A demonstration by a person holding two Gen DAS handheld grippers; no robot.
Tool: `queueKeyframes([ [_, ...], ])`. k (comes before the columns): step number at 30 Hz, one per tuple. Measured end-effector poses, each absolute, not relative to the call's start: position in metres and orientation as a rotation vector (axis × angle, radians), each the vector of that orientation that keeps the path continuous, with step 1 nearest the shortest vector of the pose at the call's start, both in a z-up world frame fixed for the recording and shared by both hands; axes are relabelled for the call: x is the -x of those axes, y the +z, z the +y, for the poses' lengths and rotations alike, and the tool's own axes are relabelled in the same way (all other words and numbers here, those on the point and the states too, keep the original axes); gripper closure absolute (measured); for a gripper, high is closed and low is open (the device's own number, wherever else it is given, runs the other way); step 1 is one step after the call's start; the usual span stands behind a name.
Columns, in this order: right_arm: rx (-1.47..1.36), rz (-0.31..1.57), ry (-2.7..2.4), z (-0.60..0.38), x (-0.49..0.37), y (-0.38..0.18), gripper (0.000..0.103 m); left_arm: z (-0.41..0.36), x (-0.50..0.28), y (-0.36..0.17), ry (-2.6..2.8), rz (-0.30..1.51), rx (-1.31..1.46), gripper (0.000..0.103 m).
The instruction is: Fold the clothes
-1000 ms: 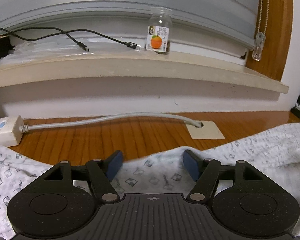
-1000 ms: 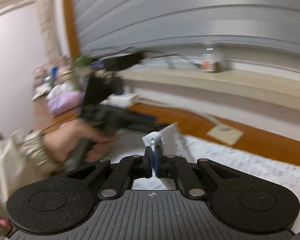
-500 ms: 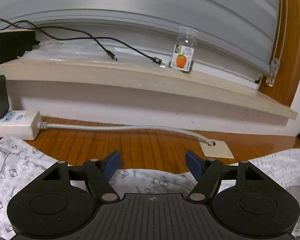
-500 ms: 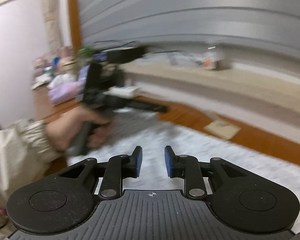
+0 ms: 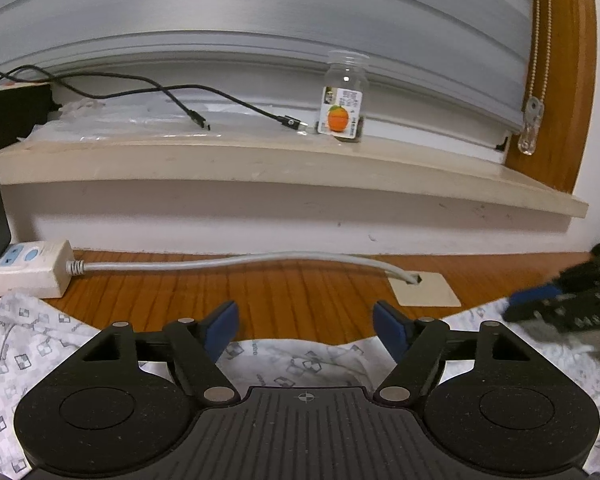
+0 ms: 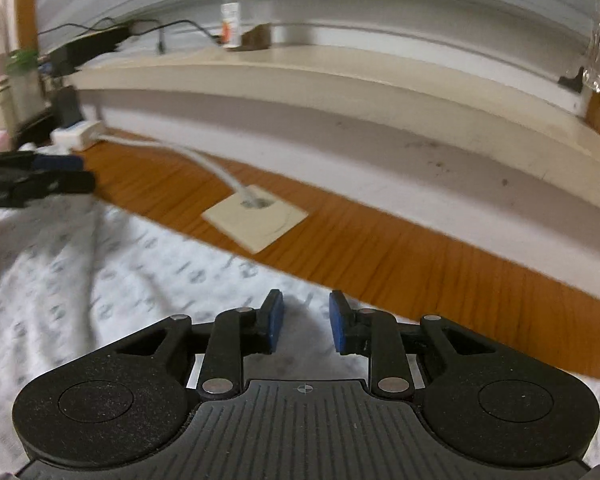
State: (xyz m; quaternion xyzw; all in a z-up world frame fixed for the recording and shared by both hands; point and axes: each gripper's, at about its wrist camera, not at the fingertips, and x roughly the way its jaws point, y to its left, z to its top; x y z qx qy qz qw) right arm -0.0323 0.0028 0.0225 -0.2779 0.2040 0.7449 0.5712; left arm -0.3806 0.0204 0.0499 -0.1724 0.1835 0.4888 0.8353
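Printed garment (image 5: 284,364) lies flat, long axis across floor, along sill (image 5: 284,168).

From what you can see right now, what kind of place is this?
Probably a room in a home, worked on at floor level: a wooden floor under a window sill with a closed blind, a power strip, and a patterned garment spread for folding.

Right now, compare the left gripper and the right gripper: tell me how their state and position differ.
The left gripper has its jaws spread wide; the right gripper has only a narrow gap, having just been opening. The left gripper's tips sit at the patterned garment's far edge by the wooden floor; the right gripper's sit over the cloth. Both hold nothing and have blue pads.
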Motion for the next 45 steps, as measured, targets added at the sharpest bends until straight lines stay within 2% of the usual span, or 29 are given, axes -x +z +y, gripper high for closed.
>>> queueKeyframes([
  [6, 0.638, 0.447, 1.691, 0.015, 0.025, 0.025, 0.078, 0.022, 0.378, 0.048, 1.027, 0.410, 0.363, 0.026],
  [12, 0.555, 0.489, 1.664, -0.038, -0.038, 0.044, 0.076, 0.022, 0.377, 0.048, 1.023, 0.420, 0.365, 0.025],
  [17, 0.654, 0.486, 1.565, -0.071, -0.084, 0.027, 0.076, 0.023, 0.376, 0.048, 1.019, 0.428, 0.367, 0.025],
  [26, 0.552, 0.500, 1.527, -0.055, -0.119, 0.016, 0.073, 0.024, 0.374, 0.047, 1.014, 0.442, 0.373, 0.025],
  [33, 0.565, 0.406, 1.573, -0.081, -0.064, 0.029, 0.071, 0.026, 0.373, 0.045, 1.010, 0.456, 0.385, 0.025],
  [40, 0.570, 0.355, 1.838, -0.112, 0.043, 0.045, 0.065, 0.025, 0.372, 0.045, 1.019, 0.462, 0.383, 0.025],
  [45, 0.631, 0.334, 1.974, -0.130, 0.102, 0.047, 0.065, 0.026, 0.372, 0.045, 1.021, 0.466, 0.388, 0.025],
])
